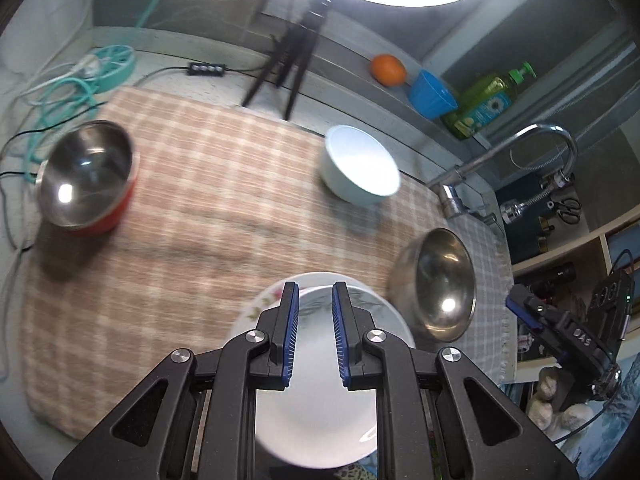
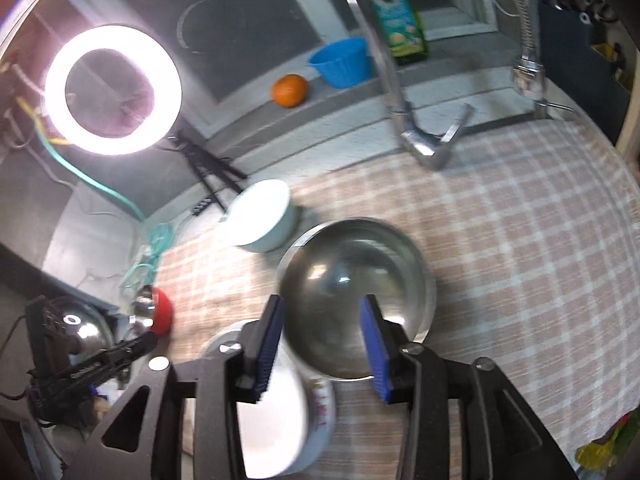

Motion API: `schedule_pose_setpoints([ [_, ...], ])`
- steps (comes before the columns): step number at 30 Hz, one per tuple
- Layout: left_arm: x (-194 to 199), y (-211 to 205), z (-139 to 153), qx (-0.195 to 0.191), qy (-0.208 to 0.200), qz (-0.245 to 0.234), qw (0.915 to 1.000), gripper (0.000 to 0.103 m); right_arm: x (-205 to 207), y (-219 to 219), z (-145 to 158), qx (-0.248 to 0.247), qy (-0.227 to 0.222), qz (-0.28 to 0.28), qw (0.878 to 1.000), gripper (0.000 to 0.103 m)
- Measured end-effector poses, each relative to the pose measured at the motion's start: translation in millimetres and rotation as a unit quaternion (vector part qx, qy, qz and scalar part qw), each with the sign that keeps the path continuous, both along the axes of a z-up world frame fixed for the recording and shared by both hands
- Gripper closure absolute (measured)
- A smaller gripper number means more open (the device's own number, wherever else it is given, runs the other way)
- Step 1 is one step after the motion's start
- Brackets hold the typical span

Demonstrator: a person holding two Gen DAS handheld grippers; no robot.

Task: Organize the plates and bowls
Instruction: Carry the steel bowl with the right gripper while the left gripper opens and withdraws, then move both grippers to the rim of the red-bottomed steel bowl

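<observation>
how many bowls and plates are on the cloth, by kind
Steel bowl with red outside: 1
Plain steel bowl: 1
Pale blue-white bowl: 1
White plates with floral rim: 2, stacked; the upper on the lower
Total: 5

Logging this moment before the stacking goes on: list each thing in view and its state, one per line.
left gripper: open, above white plate
right gripper: open, around steel bowl
white plate: upright, on floral plate
floral plate: underneath
steel bowl: upright, empty
red bowl: upright, empty
pale bowl: upright, empty
</observation>
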State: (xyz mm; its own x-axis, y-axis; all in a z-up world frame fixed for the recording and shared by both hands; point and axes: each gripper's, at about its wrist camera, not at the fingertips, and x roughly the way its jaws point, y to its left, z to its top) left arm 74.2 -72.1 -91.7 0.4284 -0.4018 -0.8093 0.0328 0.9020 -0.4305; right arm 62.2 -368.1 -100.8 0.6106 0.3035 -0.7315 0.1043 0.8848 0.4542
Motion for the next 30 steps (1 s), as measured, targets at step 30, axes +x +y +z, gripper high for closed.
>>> schedule_pose_setpoints([
  [30, 0.8, 214.7, -21.1, -0.011, 0.005, 0.162, 0.9868, 0.088, 76.1, 262.2, -23.7, 0.023, 0.044, 0.196, 0.979, 0.065],
])
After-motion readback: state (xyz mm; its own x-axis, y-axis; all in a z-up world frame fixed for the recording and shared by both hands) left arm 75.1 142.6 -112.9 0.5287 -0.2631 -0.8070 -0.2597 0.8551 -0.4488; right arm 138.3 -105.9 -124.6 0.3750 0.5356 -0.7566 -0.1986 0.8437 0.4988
